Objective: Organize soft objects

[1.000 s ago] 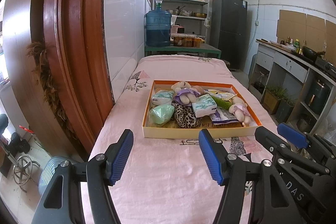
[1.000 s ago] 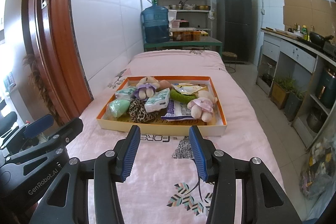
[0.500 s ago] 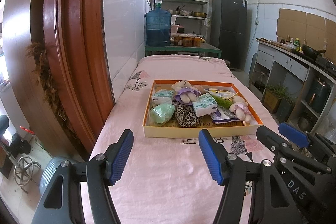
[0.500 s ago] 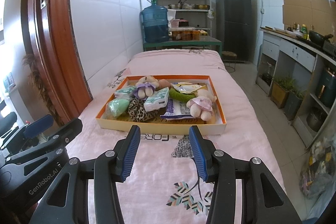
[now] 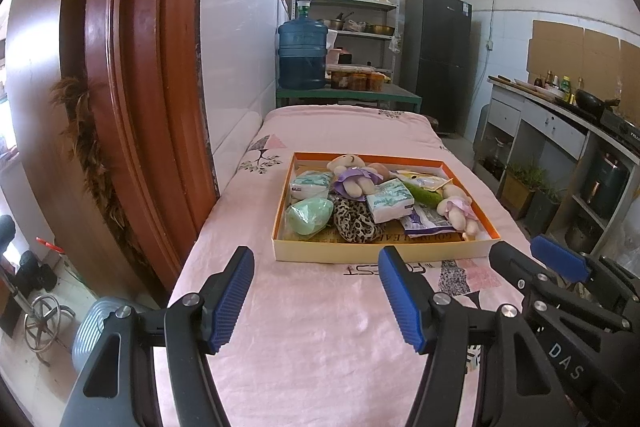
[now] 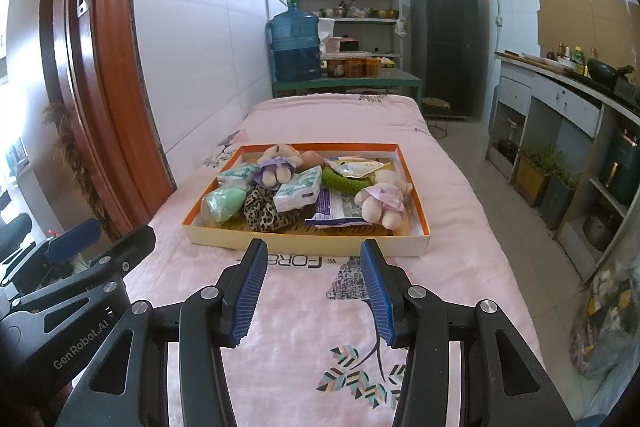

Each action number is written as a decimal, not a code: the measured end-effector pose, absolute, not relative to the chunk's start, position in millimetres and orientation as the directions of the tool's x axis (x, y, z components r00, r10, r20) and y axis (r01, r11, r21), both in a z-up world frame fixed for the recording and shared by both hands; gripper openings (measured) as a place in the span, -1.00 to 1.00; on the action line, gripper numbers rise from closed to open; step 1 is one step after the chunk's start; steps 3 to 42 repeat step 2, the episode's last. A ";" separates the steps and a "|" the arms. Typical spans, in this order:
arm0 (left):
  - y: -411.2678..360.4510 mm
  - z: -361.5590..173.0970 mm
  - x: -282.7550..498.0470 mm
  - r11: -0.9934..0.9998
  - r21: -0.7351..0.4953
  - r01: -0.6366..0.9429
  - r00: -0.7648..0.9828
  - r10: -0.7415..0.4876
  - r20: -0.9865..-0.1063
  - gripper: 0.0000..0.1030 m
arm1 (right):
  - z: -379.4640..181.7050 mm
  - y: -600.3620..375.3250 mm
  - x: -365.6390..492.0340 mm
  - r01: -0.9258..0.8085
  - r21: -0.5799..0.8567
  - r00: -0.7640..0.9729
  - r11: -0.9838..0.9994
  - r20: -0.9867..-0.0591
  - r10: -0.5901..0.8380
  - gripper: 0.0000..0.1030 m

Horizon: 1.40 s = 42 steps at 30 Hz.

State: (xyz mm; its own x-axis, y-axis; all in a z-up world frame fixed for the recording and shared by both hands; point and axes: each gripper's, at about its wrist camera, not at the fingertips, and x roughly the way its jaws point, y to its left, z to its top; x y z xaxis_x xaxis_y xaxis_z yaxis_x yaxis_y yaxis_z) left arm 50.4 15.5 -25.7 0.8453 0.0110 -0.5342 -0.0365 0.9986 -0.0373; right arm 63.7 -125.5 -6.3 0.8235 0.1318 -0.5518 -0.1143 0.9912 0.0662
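An orange-rimmed shallow box [image 5: 352, 253] [image 6: 425, 223] lies on the pink bedcover. It holds two small plush bears [image 5: 354, 177] [image 6: 382, 201], a leopard-print pouch [image 5: 356, 221], a mint-green soft bundle [image 5: 308, 217], tissue packs [image 5: 390, 203] and snack bags. My left gripper [image 5: 316, 297] hovers open over the cover, short of the box's near wall, nothing between its blue pads. My right gripper [image 6: 314, 287] is likewise open and empty in front of the box. Each gripper shows at the edge of the other's view.
A wooden door frame [image 5: 132, 107] and tiled wall run along the left of the bed. A blue water jug [image 5: 302, 53] stands on a green table behind the bed, with shelves and a dark fridge [image 5: 438, 67]. A counter with cookware lines the right side.
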 end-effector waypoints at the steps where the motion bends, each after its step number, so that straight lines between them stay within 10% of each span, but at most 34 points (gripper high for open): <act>1: 15.9 -25.8 50.3 0.999 -0.038 -0.038 0.845 0.012 -0.534 0.26 | -6.6 -126.0 63.5 -0.114 0.066 0.823 0.991 -0.552 0.132 -0.03; 42: 16.1 -25.9 50.4 0.999 -0.039 -0.039 0.845 0.012 -0.534 0.26 | -6.3 -125.5 63.8 -0.115 0.067 0.823 0.991 -0.553 0.133 -0.03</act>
